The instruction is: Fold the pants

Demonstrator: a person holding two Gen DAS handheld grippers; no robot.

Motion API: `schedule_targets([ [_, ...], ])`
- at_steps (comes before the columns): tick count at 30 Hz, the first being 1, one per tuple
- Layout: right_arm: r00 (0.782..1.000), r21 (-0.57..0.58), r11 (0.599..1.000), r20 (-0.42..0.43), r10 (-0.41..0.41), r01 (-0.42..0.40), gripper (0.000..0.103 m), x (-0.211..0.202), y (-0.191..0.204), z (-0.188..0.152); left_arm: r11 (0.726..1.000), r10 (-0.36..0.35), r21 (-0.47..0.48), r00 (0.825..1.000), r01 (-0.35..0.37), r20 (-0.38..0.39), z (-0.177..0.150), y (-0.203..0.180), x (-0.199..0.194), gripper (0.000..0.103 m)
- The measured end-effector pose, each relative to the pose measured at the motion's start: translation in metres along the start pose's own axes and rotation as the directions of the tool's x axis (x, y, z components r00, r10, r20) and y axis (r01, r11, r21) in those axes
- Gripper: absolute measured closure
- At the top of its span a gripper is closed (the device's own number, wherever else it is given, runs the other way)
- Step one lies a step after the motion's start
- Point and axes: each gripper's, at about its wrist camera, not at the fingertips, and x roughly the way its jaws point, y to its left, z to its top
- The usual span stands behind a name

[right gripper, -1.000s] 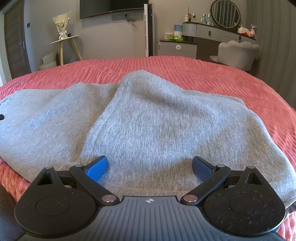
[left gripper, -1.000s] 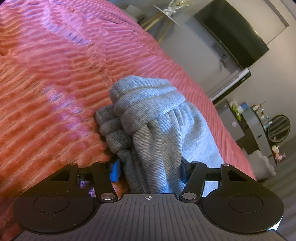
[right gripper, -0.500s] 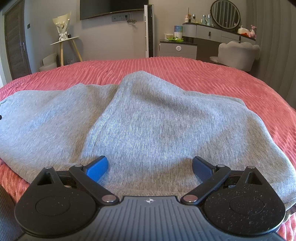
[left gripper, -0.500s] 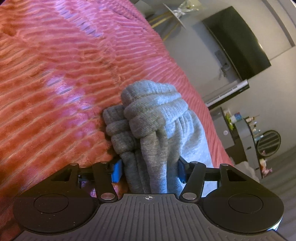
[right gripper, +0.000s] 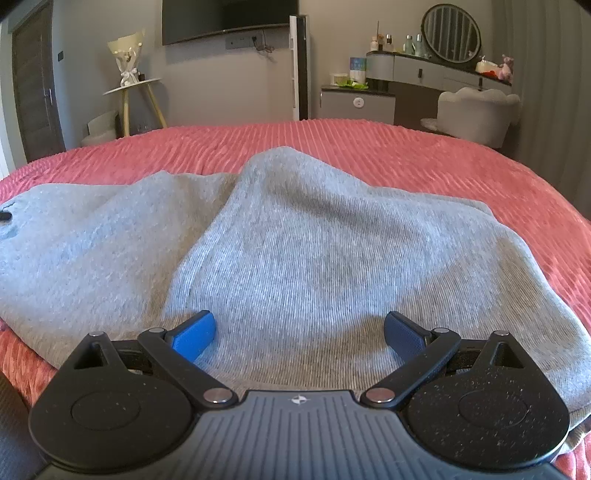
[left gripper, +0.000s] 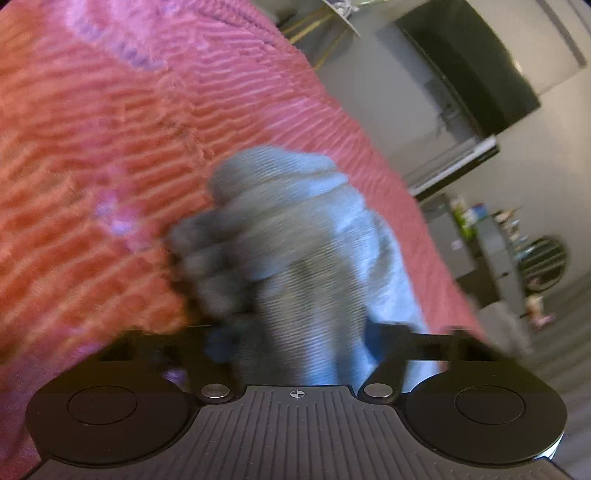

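The left gripper (left gripper: 295,341) is clamped on a bunched handful of the grey ribbed knit pants (left gripper: 291,240); its blue-padded fingers (left gripper: 218,341) press in from either side of the gathered cloth, which stands up between them in thick rounded folds. That view is blurred and tilted, so finer detail of the folds cannot be made out. Behind the bunch runs the coral-red ribbed bedspread (left gripper: 110,147), and the cloth trails off to the right of the fingers toward the bed's edge.

The right gripper (right gripper: 299,332) has its jaws spread wide and holds nothing — its blue-padded fingers (right gripper: 195,334) sit low over the near edge of the pants (right gripper: 314,240), one to each side of a smooth stretch of fabric. Whether the pads actually touch the knit cannot be told. From this side the pants lie spread across the bedspread (right gripper: 406,147), humped into a soft ridge in the middle, with a flatter section reaching away to the left.

Past the bed stand a dark wall-mounted television (right gripper: 229,16), a small round side table on wooden legs (right gripper: 135,92), a grey dresser with a round mirror (right gripper: 436,62) and a pale upholstered chair (right gripper: 478,112).
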Motion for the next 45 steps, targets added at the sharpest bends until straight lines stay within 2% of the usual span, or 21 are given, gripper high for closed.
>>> schedule_targets([
  [1,1.000,0.000,1.000,0.002,0.000,0.000,0.005,0.000,0.000,0.000,1.000,-0.014,0.012,1.000,0.014,-0.007,-0.002,0.001,0.001,0.070],
  [4,1.000,0.003,1.000,0.006,0.002,-0.002,0.005,0.000,0.000,0.000,1.000,-0.022,0.018,1.000,0.022,0.002,-0.004,-0.004,-0.003,0.078],
  [12,0.999,0.065,0.997,0.017,0.042,-0.043,0.006,-0.010,-0.008,0.008,0.982,-0.105,0.167,0.989,0.087,0.103,-0.001,-0.075,-0.044,0.081],
  [16,0.995,0.185,0.981,0.094,0.045,-0.062,0.006,-0.032,-0.026,0.014,0.952,-0.191,0.269,0.971,0.148,0.141,-0.011,-0.128,-0.070,0.081],
  [20,0.986,0.268,0.962,0.168,0.004,-0.049,0.006,-0.058,-0.045,0.020,0.891,-0.309,0.382,0.944,0.246,0.113,-0.039,-0.194,-0.086,0.081],
  [23,0.977,0.325,0.945,0.214,-0.024,-0.047,0.006,-0.077,-0.063,0.023,0.802,-0.395,0.496,0.918,0.333,0.022,-0.079,-0.253,-0.085,0.081],
  [25,0.968,0.376,0.925,0.247,-0.048,-0.051,0.006,-0.090,-0.078,0.024,0.726,-0.441,0.559,0.895,0.401,-0.069,-0.119,-0.293,-0.078,0.081],
  [28,0.955,0.454,0.890,0.277,-0.101,-0.037,0.006,-0.107,-0.106,0.024,0.605,-0.448,0.642,0.868,0.471,-0.214,-0.193,-0.339,-0.057,0.080],
  [30,0.948,0.495,0.868,0.291,-0.132,-0.031,0.006,-0.116,-0.126,0.022,0.531,-0.414,0.683,0.857,0.501,-0.307,-0.246,-0.356,-0.036,0.078],
  [33,0.947,0.504,0.864,0.280,-0.157,-0.006,0.006,-0.122,-0.146,0.017,0.447,-0.233,0.735,0.860,0.510,-0.455,-0.333,-0.360,0.010,0.075],
  [34,0.951,0.500,0.866,0.265,-0.157,0.004,0.006,-0.121,-0.150,0.015,0.390,-0.125,0.783,0.871,0.484,-0.476,-0.364,-0.355,0.026,0.073],
  [35,0.956,0.497,0.868,0.249,-0.157,0.013,0.006,-0.120,-0.153,0.012,0.326,-0.058,0.828,0.884,0.457,-0.465,-0.382,-0.350,0.033,0.071],
  [36,0.961,0.497,0.868,0.234,-0.151,0.015,0.006,-0.119,-0.156,0.011,0.244,-0.070,0.872,0.904,0.425,-0.421,-0.395,-0.342,0.027,0.069],
  [37,0.965,0.500,0.866,0.224,-0.139,0.009,0.006,-0.118,-0.159,0.009,0.197,-0.099,0.886,0.908,0.419,-0.407,-0.397,-0.340,0.016,0.062],
  [38,0.970,0.505,0.863,0.214,-0.116,-0.009,0.006,-0.115,-0.163,0.009,0.181,-0.100,0.878,0.896,0.443,-0.432,-0.392,-0.341,0.007,0.058],
  [39,0.974,0.508,0.861,0.207,-0.091,-0.028,0.006,-0.112,-0.165,0.009,0.206,-0.102,0.850,0.875,0.485,-0.474,-0.380,-0.343,0.000,0.052],
  [41,0.983,0.523,0.849,0.183,-0.030,-0.072,0.006,-0.103,-0.168,0.009,0.344,-0.178,0.732,0.806,0.589,-0.565,-0.340,-0.338,-0.012,0.043],
  [42,0.985,0.536,0.838,0.171,0.004,-0.097,0.005,-0.097,-0.170,0.010,0.413,-0.225,0.670,0.782,0.617,-0.582,-0.322,-0.333,-0.017,0.029],
  [43,0.987,0.554,0.823,0.157,0.041,-0.122,0.006,-0.090,-0.171,0.010,0.487,-0.260,0.608,0.769,0.627,-0.585,-0.304,-0.325,-0.020,0.020],
  [44,0.987,0.587,0.795,0.136,0.088,-0.152,0.006,-0.081,-0.172,0.009,0.559,-0.282,0.554,0.769,0.618,-0.573,-0.286,-0.314,-0.020,0.020],
  [45,0.987,0.616,0.771,0.121,0.110,-0.162,0.006,-0.074,-0.173,0.008,0.619,-0.285,0.519,0.784,0.589,-0.551,-0.272,-0.303,-0.019,0.020],
])
